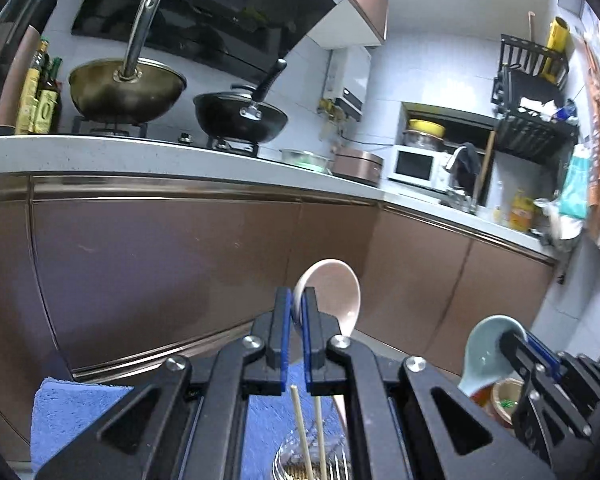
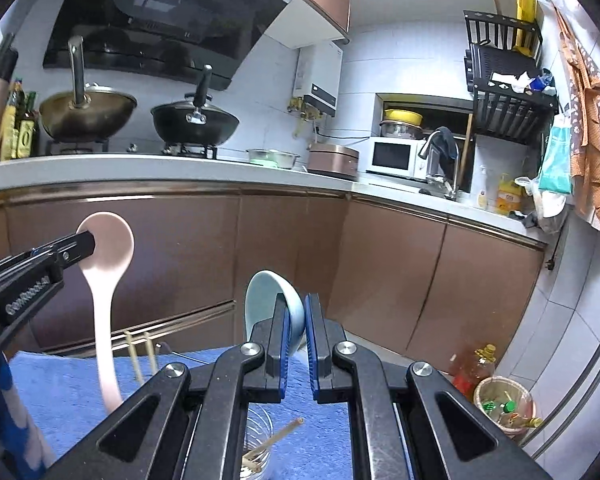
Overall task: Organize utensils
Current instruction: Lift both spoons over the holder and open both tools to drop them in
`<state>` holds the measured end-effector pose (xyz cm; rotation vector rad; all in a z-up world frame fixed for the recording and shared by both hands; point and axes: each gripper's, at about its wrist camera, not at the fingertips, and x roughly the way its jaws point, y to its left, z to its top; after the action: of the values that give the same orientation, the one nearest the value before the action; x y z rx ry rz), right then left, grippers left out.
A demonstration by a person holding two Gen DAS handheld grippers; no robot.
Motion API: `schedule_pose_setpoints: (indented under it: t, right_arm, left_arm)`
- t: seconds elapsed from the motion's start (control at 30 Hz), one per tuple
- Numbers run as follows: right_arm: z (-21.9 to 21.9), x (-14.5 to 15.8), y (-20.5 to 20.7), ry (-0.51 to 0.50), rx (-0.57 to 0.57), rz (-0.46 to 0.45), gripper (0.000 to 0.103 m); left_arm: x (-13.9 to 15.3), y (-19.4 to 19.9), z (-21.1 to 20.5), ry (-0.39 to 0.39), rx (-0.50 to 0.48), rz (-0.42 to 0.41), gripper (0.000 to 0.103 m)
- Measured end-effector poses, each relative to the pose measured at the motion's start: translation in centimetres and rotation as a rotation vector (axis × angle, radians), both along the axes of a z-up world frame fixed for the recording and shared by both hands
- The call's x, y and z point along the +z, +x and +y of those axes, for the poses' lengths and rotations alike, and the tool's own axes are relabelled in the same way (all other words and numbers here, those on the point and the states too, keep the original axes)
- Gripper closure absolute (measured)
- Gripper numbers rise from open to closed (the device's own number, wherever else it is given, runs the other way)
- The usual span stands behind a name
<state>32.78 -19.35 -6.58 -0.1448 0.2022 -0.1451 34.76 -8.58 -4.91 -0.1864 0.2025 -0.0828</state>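
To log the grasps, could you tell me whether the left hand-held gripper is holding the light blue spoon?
No, the left hand-held gripper clamps the pink spoon by its bowl.

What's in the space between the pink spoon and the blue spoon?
In the right wrist view, two chopsticks stand up between the pink spoon and the blue spoon, over the blue towel.

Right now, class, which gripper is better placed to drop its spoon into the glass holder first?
Left, probably. The left gripper holds the pink spoon with its handle hanging beside the chopsticks above the glass holder.
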Motion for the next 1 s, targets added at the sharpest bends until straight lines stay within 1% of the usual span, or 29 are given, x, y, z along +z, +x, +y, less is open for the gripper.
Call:
schedule_pose_setpoints:
  t: [0.13,0.27,0.37,0.4,0.43,0.5,0.53,0.6,0.7,0.83,0.93,1.0]
  right_arm:
    - [0.1,-1.1,0.6,-0.001,-0.013,0.001,0.095]
    - [0.0,-2.7,0.8,0.014,-0.006,0.022,0.093]
    - [-0.1,-3.7,0.8,0.032,0.01,0.046,0.092]
    - [-0.2,-3.8,0.7,0.048,0.025,0.054,0.09]
    - [-0.3,-4.0,0.6,0.052,0.025,0.061,0.086]
    - [-0.3,-4.2,0.3,0.051,0.028,0.066,0.083]
    - [-0.4,-4.2,0.1,0.055,0.035,0.069,0.082]
    - [-0.5,-4.0,-0.3,0.055,0.029,0.072,0.079]
    - [-0.9,-3.4,-1.1,0.078,0.032,0.066,0.077]
    - [-1.2,-2.5,-2.8,0.102,0.035,0.051,0.077]
    - [-1.4,-1.8,-4.7,0.099,0.044,0.041,0.077]
    - [-1.6,-1.5,-6.1,0.106,0.051,0.042,0.077]
  left_arm:
    - [-2.0,0.6,-1.1,0.009,0.063,-0.03,0.098]
    - [-4.0,0.4,-1.3,0.019,0.096,-0.064,0.098]
    - [-5.3,-0.1,-1.3,0.026,0.074,-0.071,0.096]
    - [-5.6,-0.2,-1.3,0.026,0.064,-0.07,0.094]
    - [-5.7,-0.3,-1.4,0.028,0.058,-0.066,0.094]
    - [-6.2,-0.4,-1.1,0.014,0.034,-0.048,0.094]
    - [-6.2,-0.3,-1.0,0.014,0.028,-0.042,0.093]
    - [-6.3,-0.5,-0.7,0.012,0.013,-0.028,0.084]
    - [-6.0,-1.3,-0.1,0.002,-0.01,-0.029,0.079]
    - [-5.2,-2.6,0.9,0.02,-0.039,-0.02,0.077]
    - [-4.4,-4.0,2.0,0.043,-0.057,-0.008,0.077]
    - [-3.8,-5.2,3.3,0.05,-0.073,0.017,0.077]
